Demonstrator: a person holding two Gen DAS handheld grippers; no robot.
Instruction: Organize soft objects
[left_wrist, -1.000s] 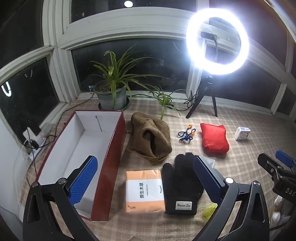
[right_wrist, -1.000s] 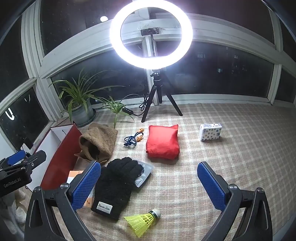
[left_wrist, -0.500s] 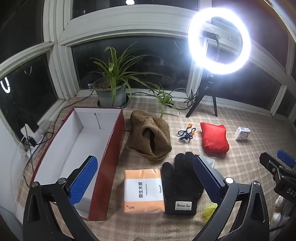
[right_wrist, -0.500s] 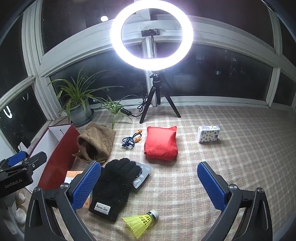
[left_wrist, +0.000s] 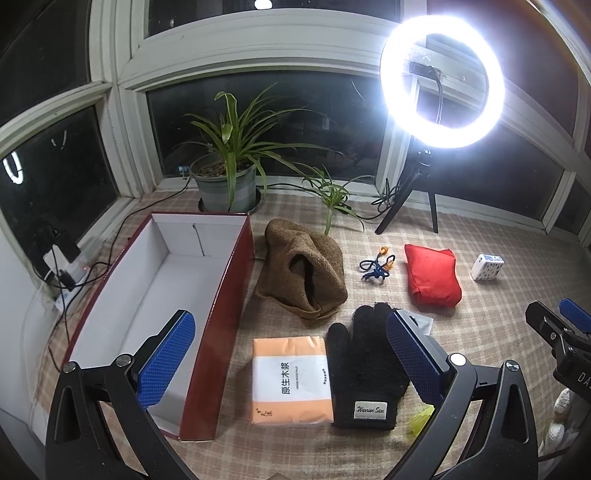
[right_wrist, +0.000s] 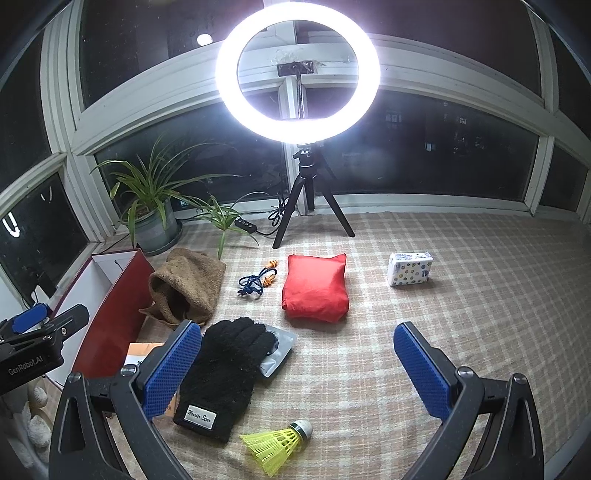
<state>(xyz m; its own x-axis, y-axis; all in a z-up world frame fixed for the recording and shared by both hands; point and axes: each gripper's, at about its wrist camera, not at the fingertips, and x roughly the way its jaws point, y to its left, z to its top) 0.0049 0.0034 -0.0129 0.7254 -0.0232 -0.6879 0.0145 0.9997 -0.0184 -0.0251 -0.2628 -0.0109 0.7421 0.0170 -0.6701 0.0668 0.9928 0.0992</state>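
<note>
Left gripper (left_wrist: 290, 352): spread wide, empty, above red cardboard box's (left_wrist: 225, 325) right wall.
Right gripper (right_wrist: 297, 363): spread wide, empty, over bare checked cloth (right_wrist: 461, 295).
Black knit glove (right_wrist: 225, 373): beside orange tissue pack (left_wrist: 290, 378).

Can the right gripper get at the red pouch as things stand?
Probably yes. The right gripper is open and empty, and the red pouch lies straight ahead on bare cloth, with nothing on it. The glove sits off to the left, clear of that line.
</note>
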